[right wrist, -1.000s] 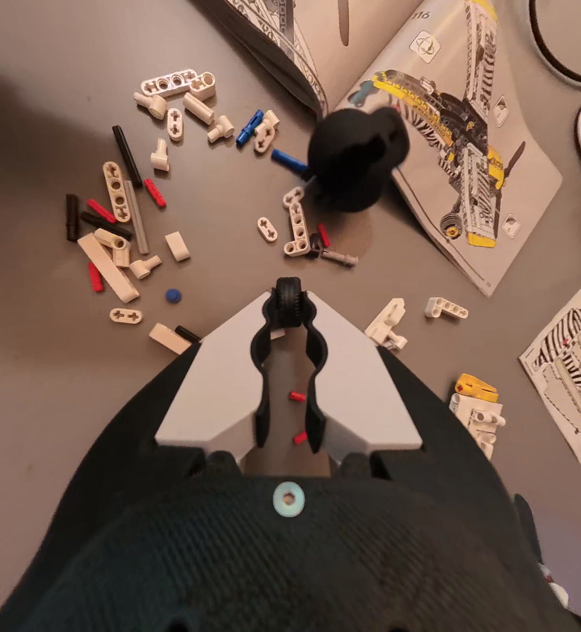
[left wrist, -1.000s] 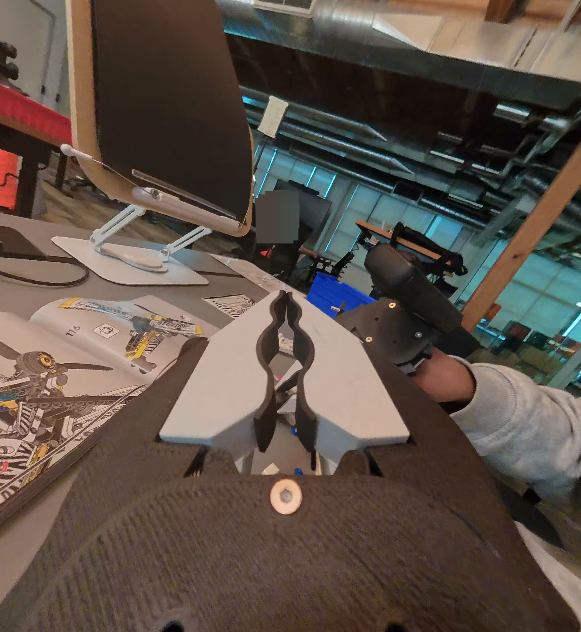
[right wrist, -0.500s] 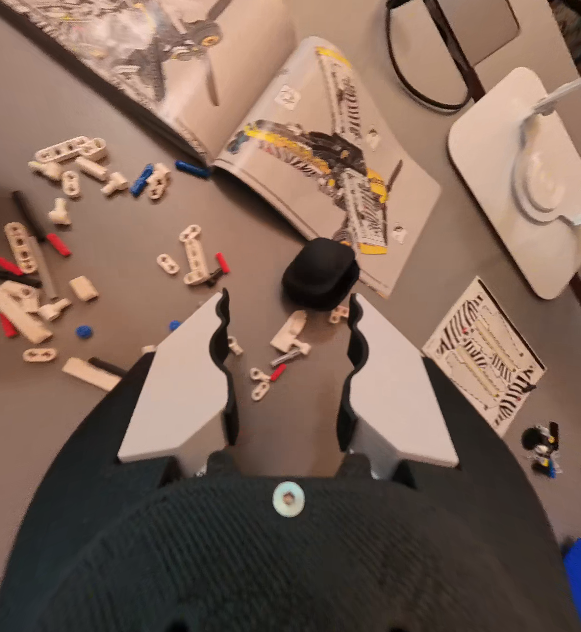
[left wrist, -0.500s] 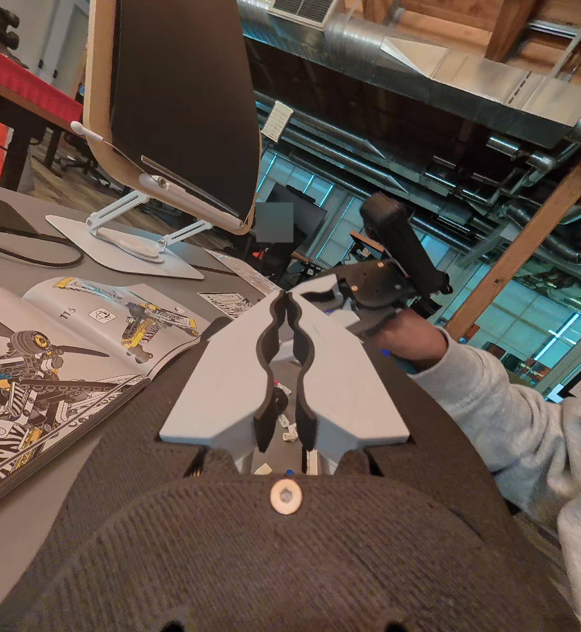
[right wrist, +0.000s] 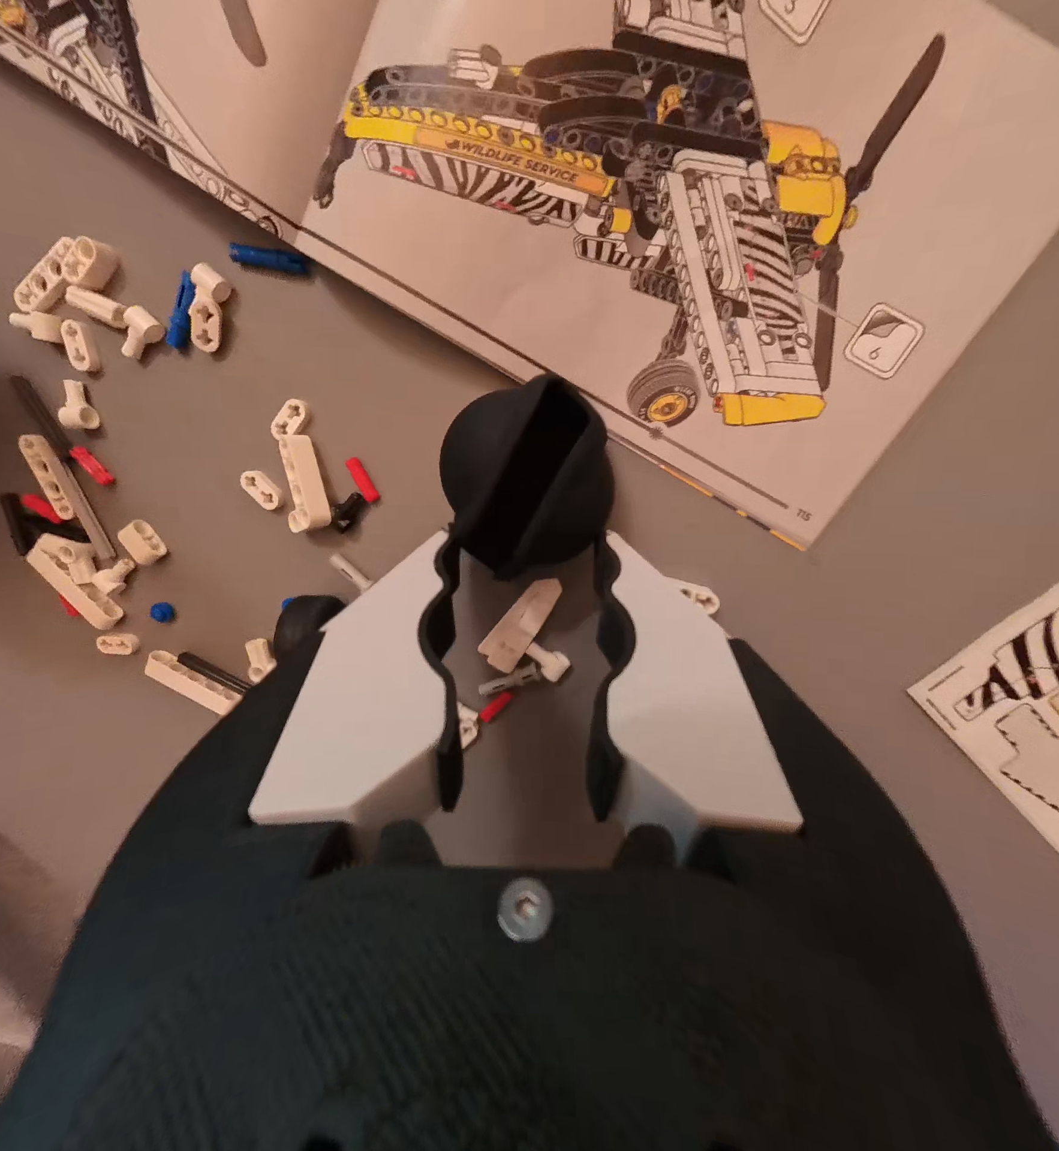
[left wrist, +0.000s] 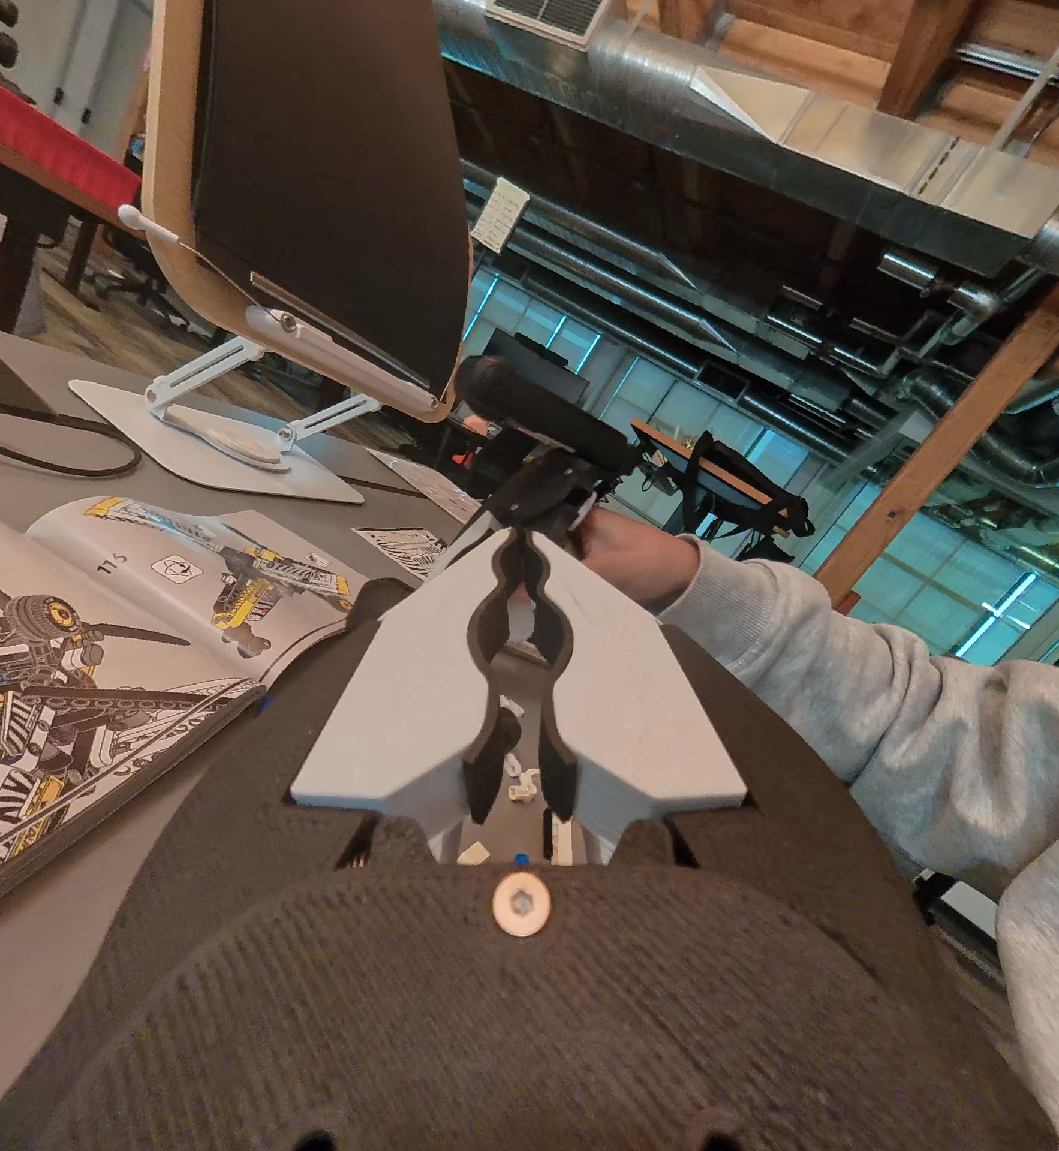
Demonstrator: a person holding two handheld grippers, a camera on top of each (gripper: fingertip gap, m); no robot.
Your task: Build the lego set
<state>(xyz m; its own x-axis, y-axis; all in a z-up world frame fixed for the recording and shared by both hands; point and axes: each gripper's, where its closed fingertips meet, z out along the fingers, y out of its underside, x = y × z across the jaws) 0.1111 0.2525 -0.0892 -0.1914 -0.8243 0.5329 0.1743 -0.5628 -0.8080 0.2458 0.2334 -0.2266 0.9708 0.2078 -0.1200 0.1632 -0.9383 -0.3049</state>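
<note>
Lego pieces (right wrist: 296,479) lie scattered on the grey counter (right wrist: 888,623) beside the open manual (right wrist: 577,187). The right claw (right wrist: 521,560) hangs wide above a white piece (right wrist: 517,626); the left claw (left wrist: 519,542) is closed, empty.

The table (right wrist: 109,156) is smooth, matt grey. The little bricks (right wrist: 303,473) are shiny plastic. The booklet (right wrist: 514,280) is smooth paper. The sleeve (left wrist: 888,716) is soft grey cloth. Overhead, the pipe (left wrist: 639,56) is shiny metal beside a wood beam (left wrist: 950,436).
</note>
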